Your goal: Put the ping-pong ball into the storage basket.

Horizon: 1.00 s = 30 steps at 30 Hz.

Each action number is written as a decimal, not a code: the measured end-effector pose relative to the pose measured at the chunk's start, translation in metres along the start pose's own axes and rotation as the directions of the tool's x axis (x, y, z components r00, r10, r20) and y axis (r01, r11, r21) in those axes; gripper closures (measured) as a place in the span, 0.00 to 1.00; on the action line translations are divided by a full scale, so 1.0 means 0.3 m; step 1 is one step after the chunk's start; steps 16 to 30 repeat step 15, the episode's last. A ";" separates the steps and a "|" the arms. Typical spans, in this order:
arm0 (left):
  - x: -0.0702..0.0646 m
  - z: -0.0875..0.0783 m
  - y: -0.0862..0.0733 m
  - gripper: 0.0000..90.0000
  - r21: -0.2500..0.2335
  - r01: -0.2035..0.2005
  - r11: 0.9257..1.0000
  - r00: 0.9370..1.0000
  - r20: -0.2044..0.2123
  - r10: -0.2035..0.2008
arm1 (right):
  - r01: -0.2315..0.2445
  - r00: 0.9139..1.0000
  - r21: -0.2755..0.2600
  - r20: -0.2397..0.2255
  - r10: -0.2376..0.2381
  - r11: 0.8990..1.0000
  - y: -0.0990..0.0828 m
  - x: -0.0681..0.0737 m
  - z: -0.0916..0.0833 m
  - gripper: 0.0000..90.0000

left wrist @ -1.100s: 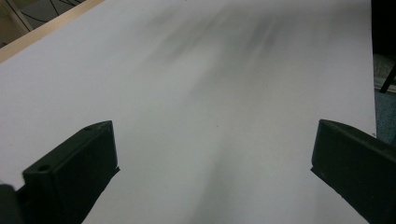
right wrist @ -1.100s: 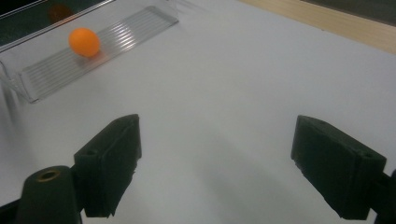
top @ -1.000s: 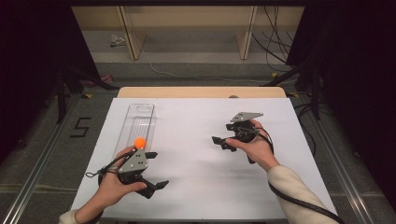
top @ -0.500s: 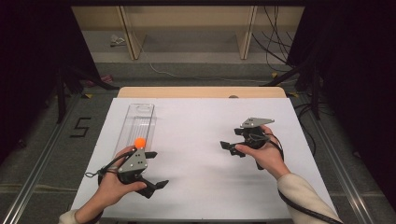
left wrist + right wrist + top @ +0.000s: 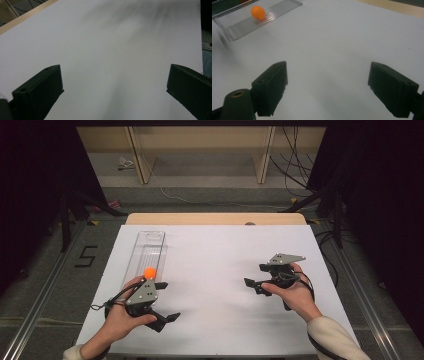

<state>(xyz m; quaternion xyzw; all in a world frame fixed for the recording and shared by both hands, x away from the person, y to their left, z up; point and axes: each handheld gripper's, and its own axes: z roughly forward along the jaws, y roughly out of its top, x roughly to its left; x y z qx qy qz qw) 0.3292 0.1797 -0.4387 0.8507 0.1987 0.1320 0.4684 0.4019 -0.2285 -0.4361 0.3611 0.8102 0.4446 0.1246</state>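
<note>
High view: white table [image 5: 215, 270], two handheld grippers on it. Left gripper [image 5: 165, 302] sits near the front-left corner, held by the left hand [image 5: 122, 317], jaws spread wide and pointing right across the table. Right gripper [image 5: 254, 277] is on the right half of the table, held by the right hand [image 5: 292, 292], jaws spread and pointing left. Both empty, well apart from each other. A clear ribbed tray [image 5: 145, 252] lies lengthwise along the left side of the table. An orange ball [image 5: 149, 272] sits in the near end of that tray, just beside the grey plate on top of the left gripper. Can't tell from here whether ball and gripper touch. Nothing else on the white surface.

Left gripper view: both black jaws far apart at the bottom corners, nothing between them, just bare white table [image 5: 112, 50] ahead. Wooden table edge [image 5: 22, 17] shows top left. Far part of the frame is blurred.

Right gripper view: jaws wide apart, nothing held, gripper [image 5: 328, 87] looks low over the white surface. Orange ball [image 5: 258, 12] is at top left, resting on the ribbed floor of the clear tray [image 5: 274, 10], well away from these jaws. Wooden table edge [image 5: 397, 7] runs along the top right.
</note>
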 end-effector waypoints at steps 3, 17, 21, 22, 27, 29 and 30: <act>0.001 0.000 0.001 0.00 -0.002 -0.002 1.000 1.000 -0.001 0.002 | 0.003 1.000 0.000 -0.002 -0.003 1.000 -0.010 0.003 -0.009 0.19; 0.002 -0.001 0.004 0.00 -0.010 0.002 1.000 1.000 0.003 -0.002 | 0.007 1.000 -0.019 -0.019 -0.007 1.000 -0.035 0.022 -0.040 0.19; 0.002 -0.001 0.004 0.00 -0.010 0.002 1.000 1.000 0.003 -0.002 | 0.007 1.000 -0.019 -0.019 -0.007 1.000 -0.035 0.022 -0.040 0.19; 0.002 -0.001 0.004 0.00 -0.010 0.002 1.000 1.000 0.003 -0.002 | 0.007 1.000 -0.019 -0.019 -0.007 1.000 -0.035 0.022 -0.040 0.19; 0.002 -0.001 0.004 0.00 -0.010 0.002 1.000 1.000 0.003 -0.002 | 0.007 1.000 -0.019 -0.019 -0.007 1.000 -0.035 0.022 -0.040 0.19; 0.002 -0.001 0.004 0.00 -0.010 0.002 1.000 1.000 0.003 -0.002 | 0.007 1.000 -0.019 -0.019 -0.007 1.000 -0.035 0.022 -0.040 0.19; 0.002 -0.001 0.004 0.00 -0.010 0.002 1.000 1.000 0.003 -0.002 | 0.007 1.000 -0.019 -0.019 -0.007 1.000 -0.035 0.022 -0.040 0.19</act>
